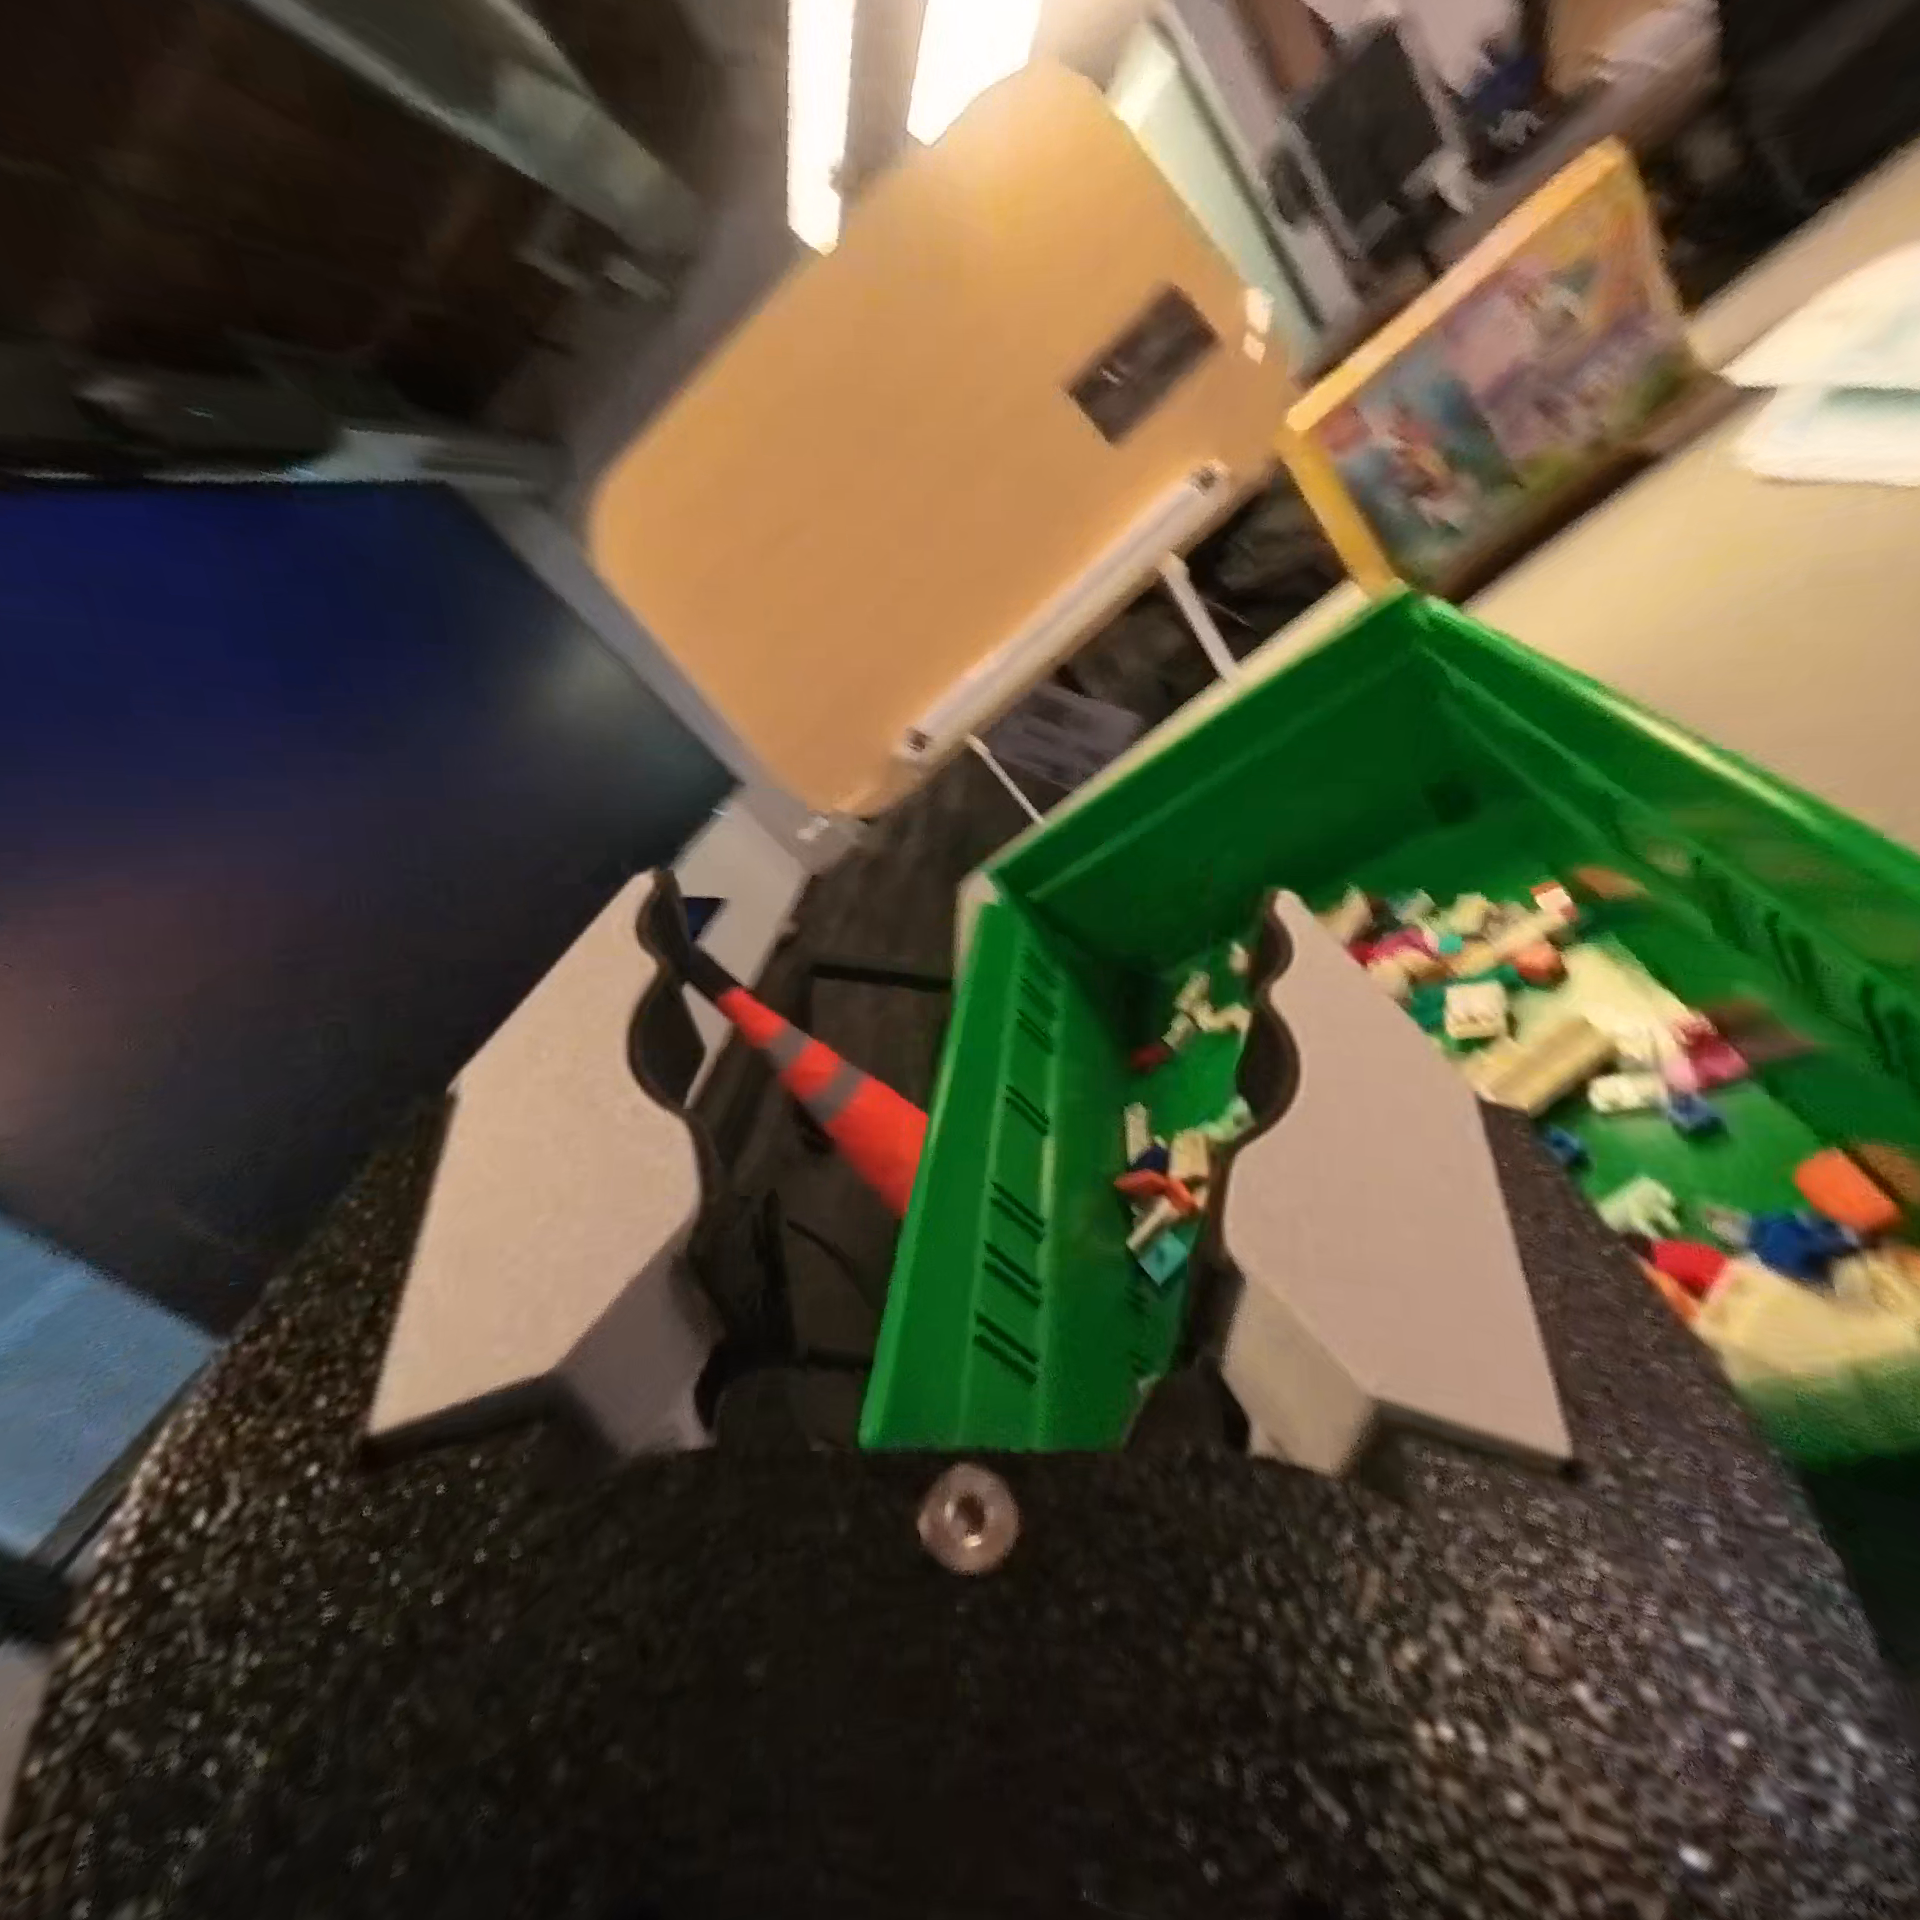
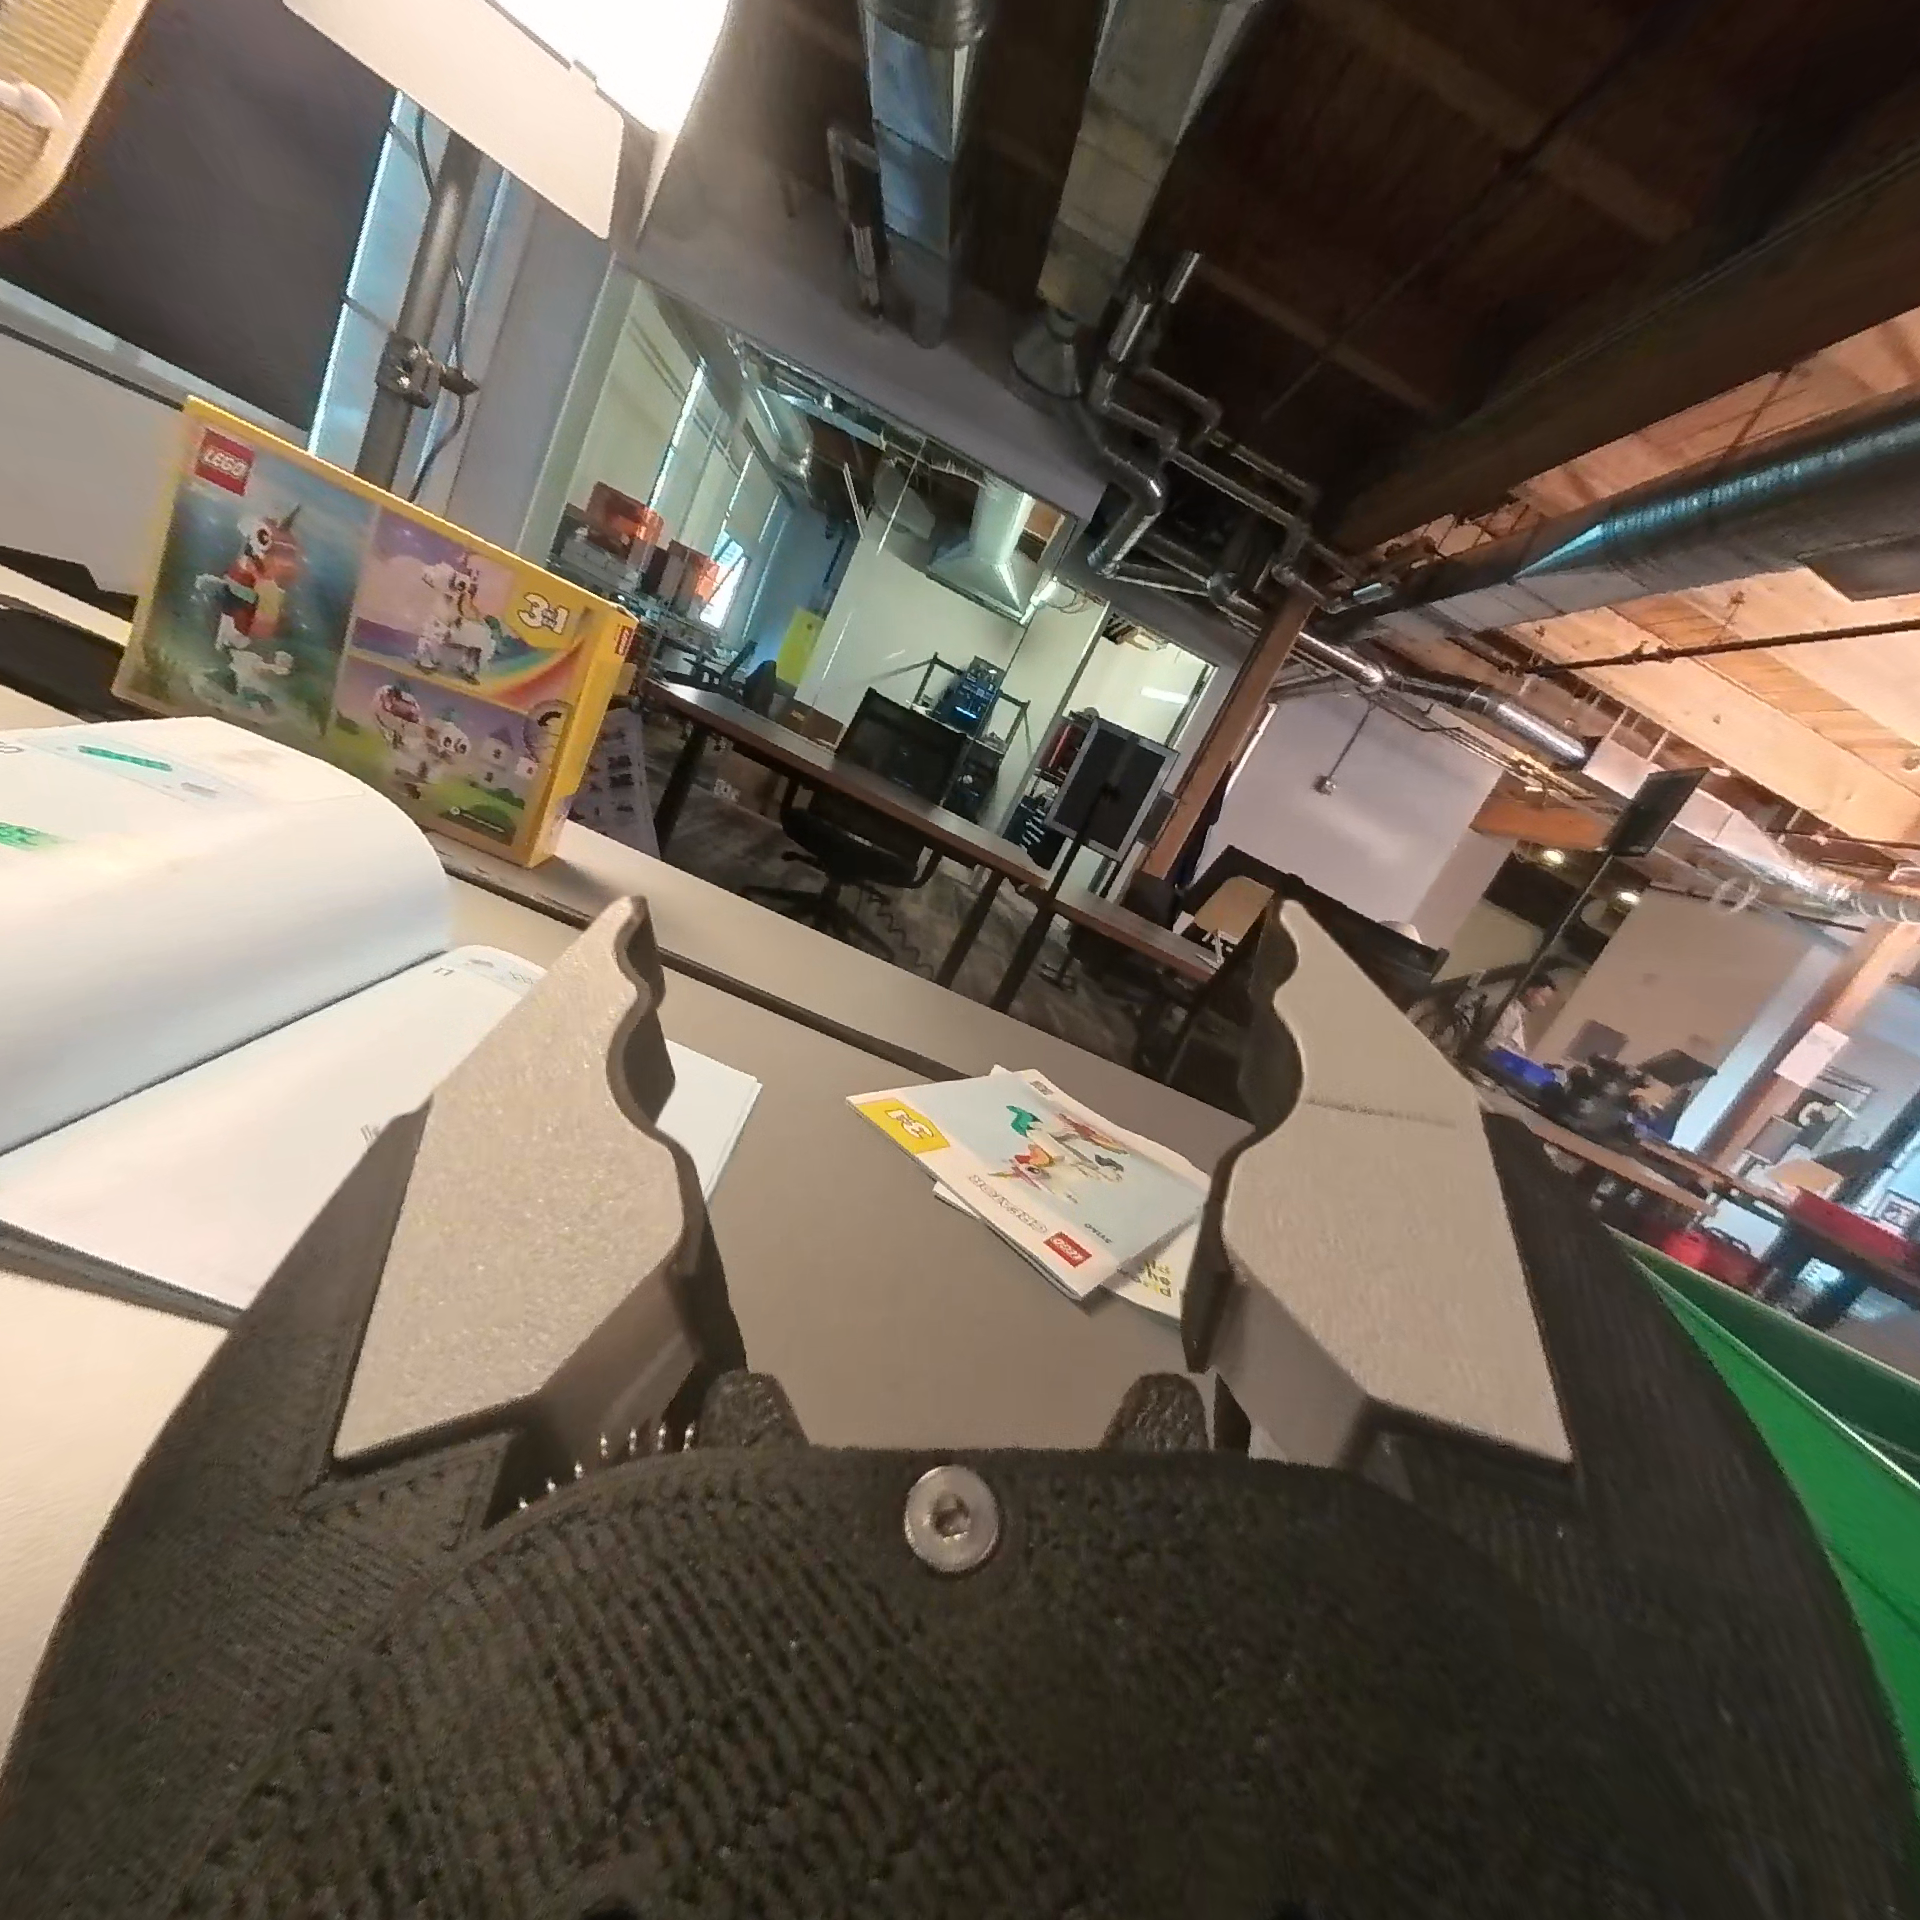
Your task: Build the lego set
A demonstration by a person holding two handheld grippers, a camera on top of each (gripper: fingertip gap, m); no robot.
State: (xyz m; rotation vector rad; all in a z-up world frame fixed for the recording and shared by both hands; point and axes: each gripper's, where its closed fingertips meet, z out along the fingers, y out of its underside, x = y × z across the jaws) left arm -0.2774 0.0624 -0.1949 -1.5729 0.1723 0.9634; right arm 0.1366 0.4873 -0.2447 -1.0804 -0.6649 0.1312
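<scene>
You can see printed words and a number on the yellow toy box (image 2: 364, 665). The small booklets (image 2: 1049, 1174) on the worktop (image 2: 831, 1049) carry print too.

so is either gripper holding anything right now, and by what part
Nothing is held. The left gripper is open over the green bin of loose bricks; the right gripper is open above the table.

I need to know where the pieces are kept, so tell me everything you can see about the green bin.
The green bin is an open-topped rectangular plastic tub with ribbed, slotted walls. It sits upright at the edge of the pale tabletop, beyond the open left gripper. Loose lego pieces of many colours lie scattered on its floor, thickest toward the far side; motion blur hides their shapes. In the right wrist view only a green wall shows at the right edge. Neither gripper touches it.
</scene>
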